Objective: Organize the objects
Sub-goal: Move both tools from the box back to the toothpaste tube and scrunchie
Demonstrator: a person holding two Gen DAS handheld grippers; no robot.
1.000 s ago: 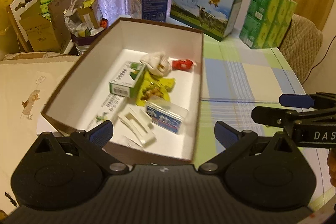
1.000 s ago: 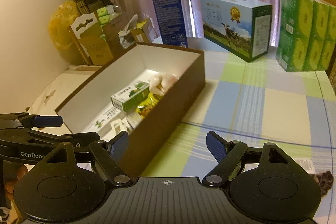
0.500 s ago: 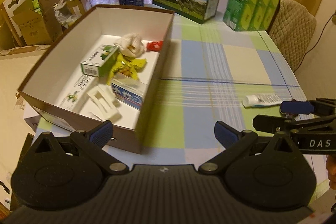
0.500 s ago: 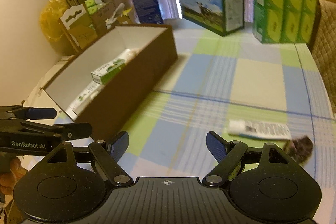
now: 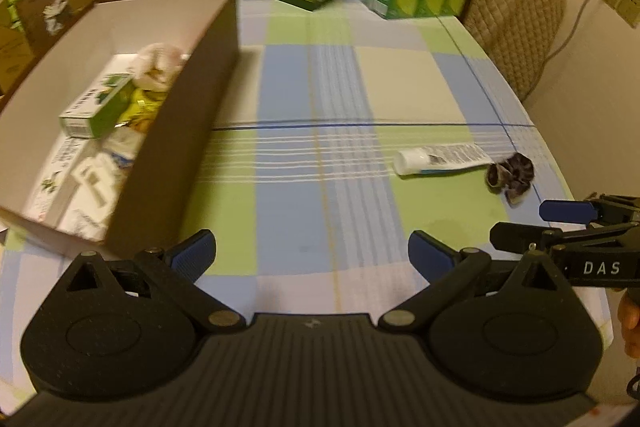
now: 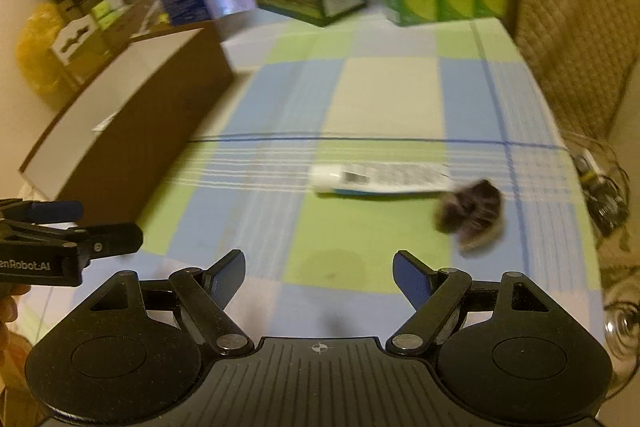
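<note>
Swinging from box point(image 5: 180, 131) toward tube point(image 5: 440, 159)

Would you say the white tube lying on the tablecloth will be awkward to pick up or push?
The tube lies flat, its crimped end by the dark scrunchie, so it probably won't roll far. It looks soft and part-squeezed, likely yielding under the fingers. Its glossy skin may slip; gripping near the cap seems safer.
</note>
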